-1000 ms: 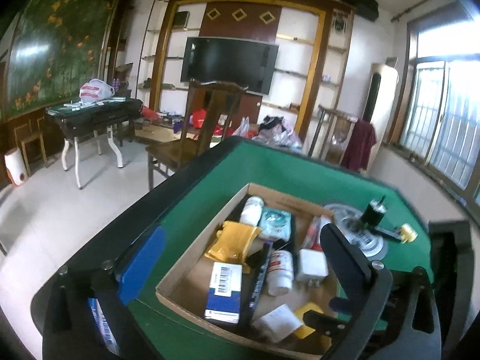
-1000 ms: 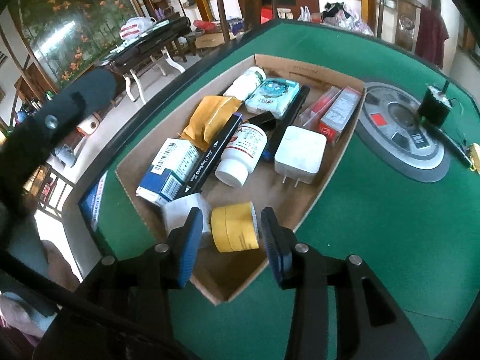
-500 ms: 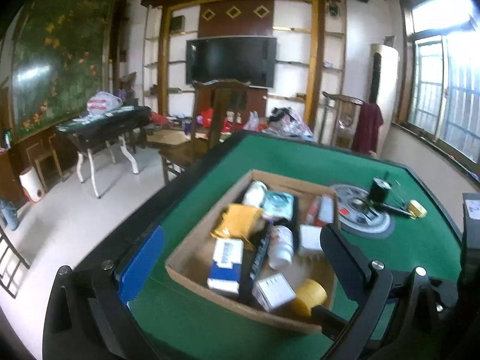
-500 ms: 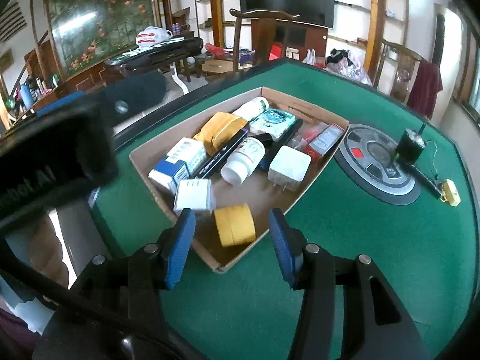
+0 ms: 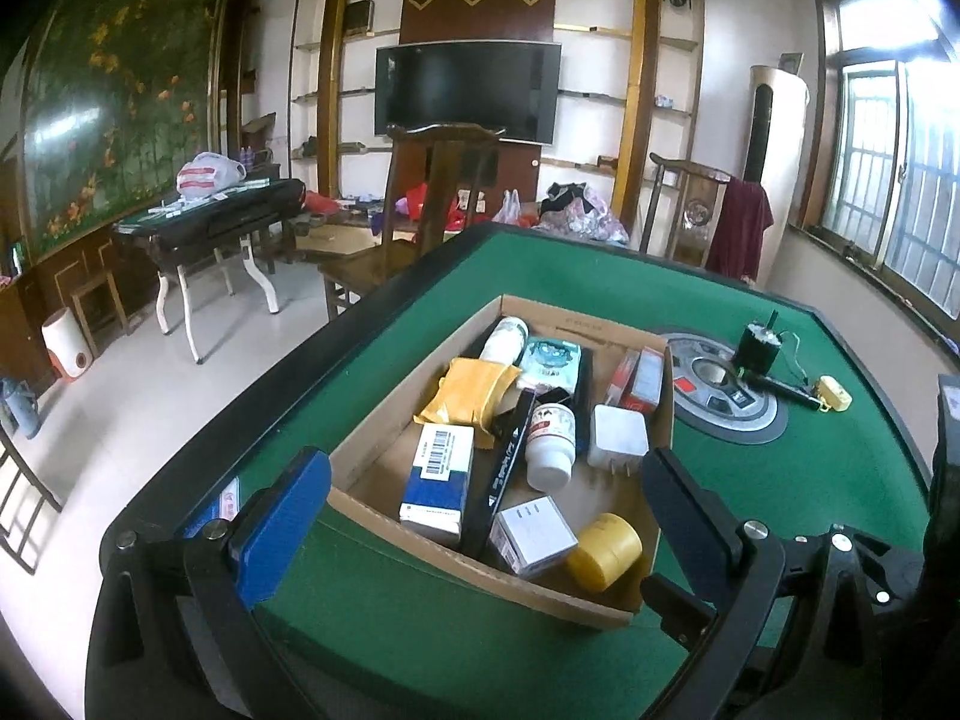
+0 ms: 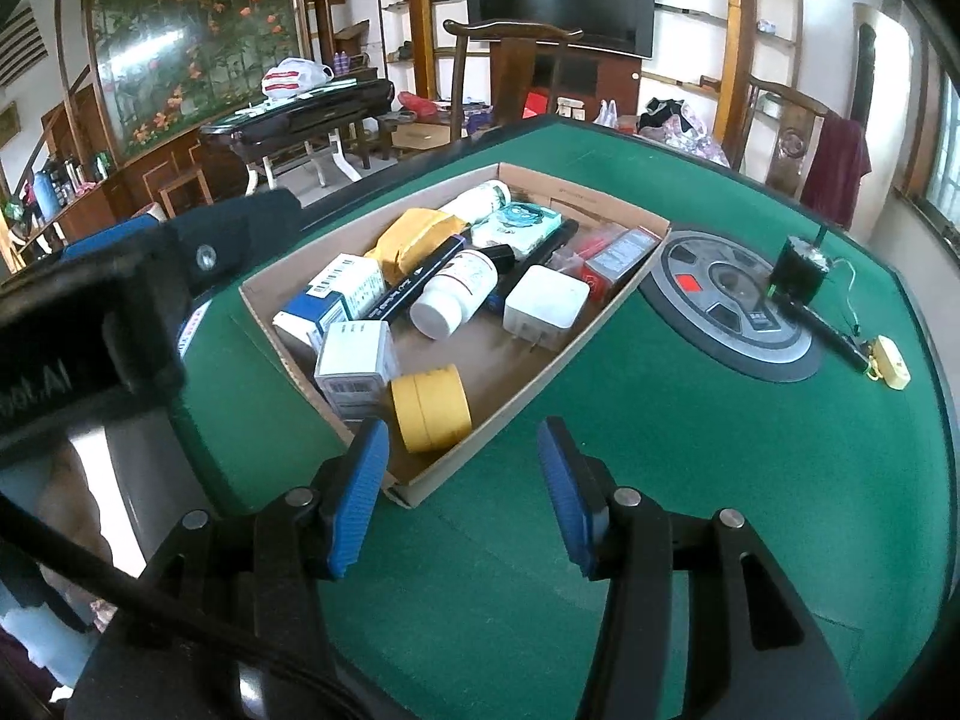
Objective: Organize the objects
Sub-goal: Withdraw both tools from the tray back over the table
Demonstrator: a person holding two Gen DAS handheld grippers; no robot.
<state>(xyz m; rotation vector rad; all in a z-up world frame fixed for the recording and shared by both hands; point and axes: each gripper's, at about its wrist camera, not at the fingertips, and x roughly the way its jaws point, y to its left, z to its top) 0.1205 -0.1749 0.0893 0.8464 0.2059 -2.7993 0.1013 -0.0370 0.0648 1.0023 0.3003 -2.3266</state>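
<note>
Cardboard tray (image 6: 543, 369) holds cylindrical yellow tape roll (image 6: 429, 407); my right gripper (image 6: 462, 495) and left gripper (image 5: 480, 516) gape, empty

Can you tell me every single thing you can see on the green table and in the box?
cardboard box: one, brown, on the table.
yellow tape rolls: two, stacked, box's near corner.
small white box: one, beside the tape.
blue-white carton: one, box's left side.
black marker: one, middle.
white bottle: one, lying down, middle.
white charger: one, right side.
yellow pouch: one, far left.
tissue pack: one, far end.
red packet: one, far right.
round panel: one, grey, table centre.
black motor: one, on the panel.
green table: one.
left gripper: open.
right gripper: open, empty.
</note>
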